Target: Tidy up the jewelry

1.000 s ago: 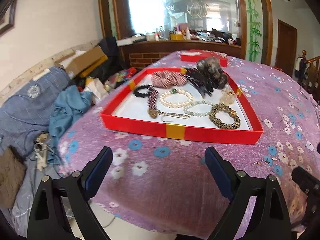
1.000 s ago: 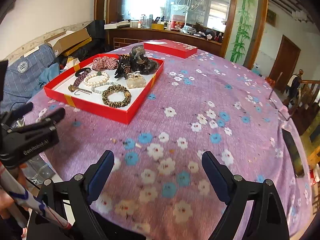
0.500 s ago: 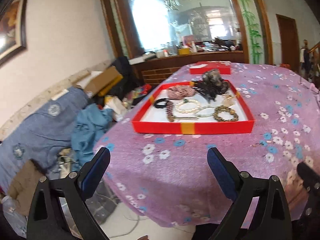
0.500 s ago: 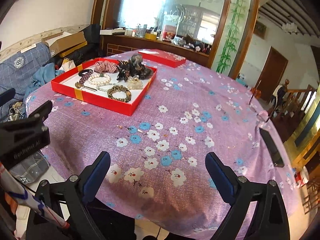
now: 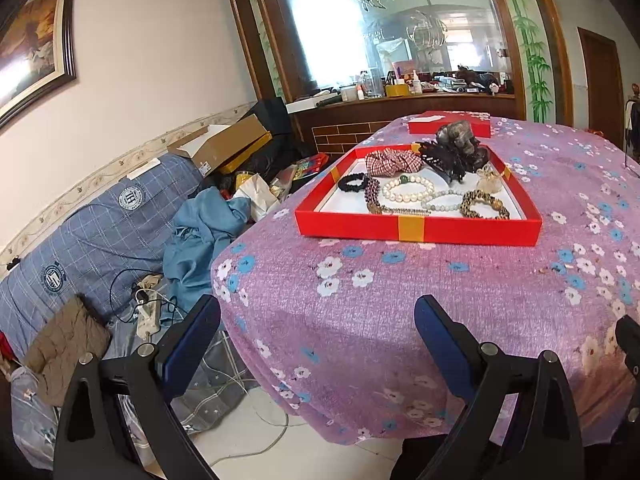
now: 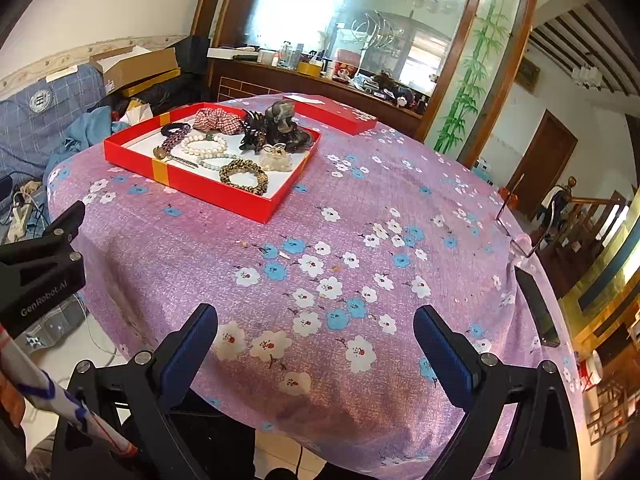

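While both tools hang off the near edge of the surface [image 6: 360, 208], we see nothing between either pair of fingers. Left tool [image 5: 316, 336]: jaws spread wide, empty, aimed over the corner where the purple floral cloth [image 5: 400, 300] drops toward the floor. Right tool [image 6: 316, 340]: jaws wide, empty, over the cloth's near edge. In the right view, the left tool's black body sits at the left frame edge.

The red tray [image 5: 416, 228] sits on the cloth, well ahead of both tools, far-left part of the surface in the right view. All the jewelry we can see is inside it:
- pearl bracelet [image 5: 408, 190], mid-tray
- pale green bead bracelet [image 5: 442, 202], just right of the pearls
- gold-and-black bracelet [image 5: 484, 204], near-right corner
- dark purple bead strand [image 5: 372, 194], left of the pearls, with a thin chain running along the near wall
- black band [image 5: 352, 181], far-left area
- plaid scrunchie [image 5: 394, 162], against the far wall
- dark hair claws [image 5: 452, 154], piled at the far-right
- clear pouch [image 5: 490, 180], by the right wall

A red lid [image 5: 450, 124] lies flat beyond the tray, apart from it. A dark phone [image 6: 536, 304] lies at the surface's right edge, well apart from the tray. A blue sofa [image 5: 80, 248] with clutter stands left of the surface.
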